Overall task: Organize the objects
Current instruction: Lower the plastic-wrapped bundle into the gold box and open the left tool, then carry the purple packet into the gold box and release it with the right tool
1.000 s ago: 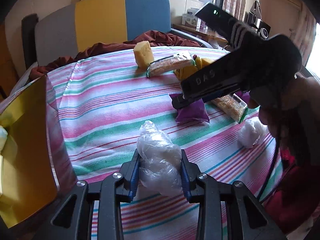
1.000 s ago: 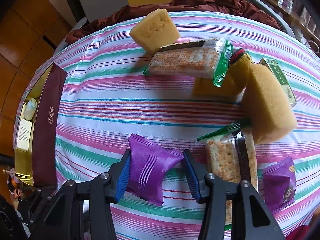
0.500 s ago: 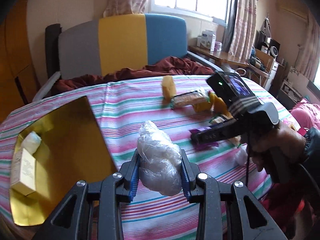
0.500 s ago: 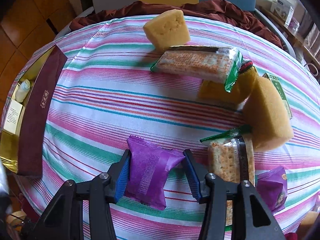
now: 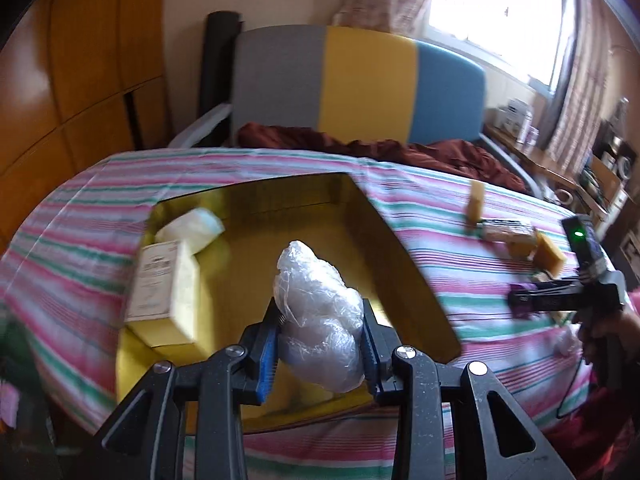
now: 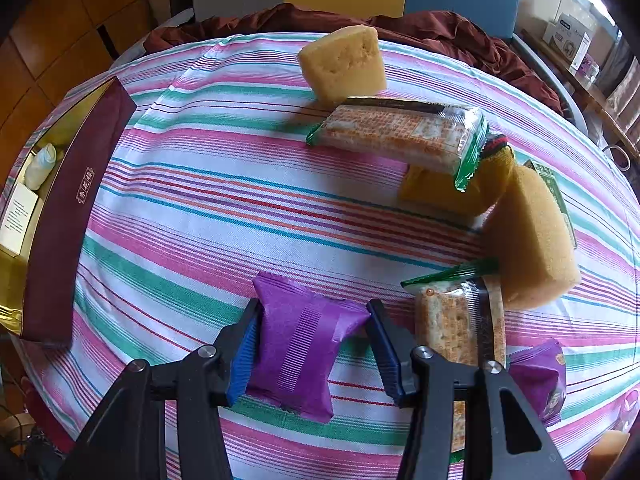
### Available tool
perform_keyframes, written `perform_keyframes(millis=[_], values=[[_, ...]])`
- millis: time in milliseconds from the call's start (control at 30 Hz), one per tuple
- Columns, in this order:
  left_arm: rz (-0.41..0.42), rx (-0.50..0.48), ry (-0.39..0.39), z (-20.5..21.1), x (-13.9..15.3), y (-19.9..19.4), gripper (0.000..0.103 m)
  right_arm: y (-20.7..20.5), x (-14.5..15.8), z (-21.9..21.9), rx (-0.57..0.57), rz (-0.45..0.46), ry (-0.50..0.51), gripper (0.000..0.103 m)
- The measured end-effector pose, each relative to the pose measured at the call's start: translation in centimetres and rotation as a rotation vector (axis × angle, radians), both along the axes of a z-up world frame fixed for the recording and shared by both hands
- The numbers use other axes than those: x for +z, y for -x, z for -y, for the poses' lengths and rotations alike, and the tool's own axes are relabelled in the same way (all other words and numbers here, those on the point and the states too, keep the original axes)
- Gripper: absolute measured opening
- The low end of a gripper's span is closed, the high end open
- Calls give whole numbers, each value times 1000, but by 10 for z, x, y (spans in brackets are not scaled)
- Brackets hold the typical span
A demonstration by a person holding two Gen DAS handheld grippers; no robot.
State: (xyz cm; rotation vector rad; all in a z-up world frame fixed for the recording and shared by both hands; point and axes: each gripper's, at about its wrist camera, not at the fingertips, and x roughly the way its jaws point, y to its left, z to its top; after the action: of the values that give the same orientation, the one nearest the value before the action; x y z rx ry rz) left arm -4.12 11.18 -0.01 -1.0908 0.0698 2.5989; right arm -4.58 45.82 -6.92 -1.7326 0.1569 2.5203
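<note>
My left gripper (image 5: 320,332) is shut on a crumpled clear plastic bag (image 5: 316,280) and holds it above the open gold box (image 5: 400,248) at the table's left side. Inside the box lie a white carton (image 5: 160,280) and a small white bottle (image 5: 192,226). In the right wrist view, my right gripper (image 6: 314,332) points steeply down at the striped tablecloth (image 6: 200,200). Its blue pads press on both sides of a purple snack packet (image 6: 304,344). The left wrist view shows that gripper (image 5: 516,300) at the far right, with a hand behind it.
Two yellow sponges (image 6: 344,64) (image 6: 528,236), two cracker packs (image 6: 404,132) (image 6: 452,328), a yellow cloth (image 6: 452,188), a green carton (image 6: 552,184) and a second purple packet (image 6: 540,380) crowd the table's right half. The box's maroon wall (image 6: 68,216) runs along the left. A chair (image 5: 360,84) stands behind.
My left gripper has swung left and risen with the plastic bag, from over the bare cloth to above the gold box. The right gripper has stayed on the purple packet.
</note>
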Motion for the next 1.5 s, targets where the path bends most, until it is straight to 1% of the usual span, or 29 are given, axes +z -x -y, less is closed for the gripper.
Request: perform_keyframes(millis=[133,333,467,600,633,833,967,1033,1200,1267,1400,1500], values=[[32,77,43,35,-16,10,36,1,1,0,4,0,-8,52],[78,150,123,64,-41,20,37,3,0,1,6,-1,-14,52],[106,187,134,76,-52,26,38,1,-1,2,6,-1,-14,52],[100,221,148,83,-54,25,42,2,-1,1,6,-1,-15,52],[96,225,152,84,-54,25,47,2,-1,1,6,-1,-14,52],[82,233,134,87,-49,21,48,1,-2,1,7,-3,-22,52],[44,239,113,87,-37,14,49,1,-1,3,4,-5,-40,52],[24,239,106,87,-31,11,52,0,0,4,-4,-7,-44,51],[6,235,66,87,-21,4,53,-3,4,4,-36,-19,-60,50],[-2,231,57,88,-18,0,53,-7,9,3,-52,-32,-46,49],[-9,231,43,91,-15,-4,53,-13,24,7,-86,-94,6,49],[-4,238,37,96,-16,-5,53,-13,36,18,-86,-136,46,49]])
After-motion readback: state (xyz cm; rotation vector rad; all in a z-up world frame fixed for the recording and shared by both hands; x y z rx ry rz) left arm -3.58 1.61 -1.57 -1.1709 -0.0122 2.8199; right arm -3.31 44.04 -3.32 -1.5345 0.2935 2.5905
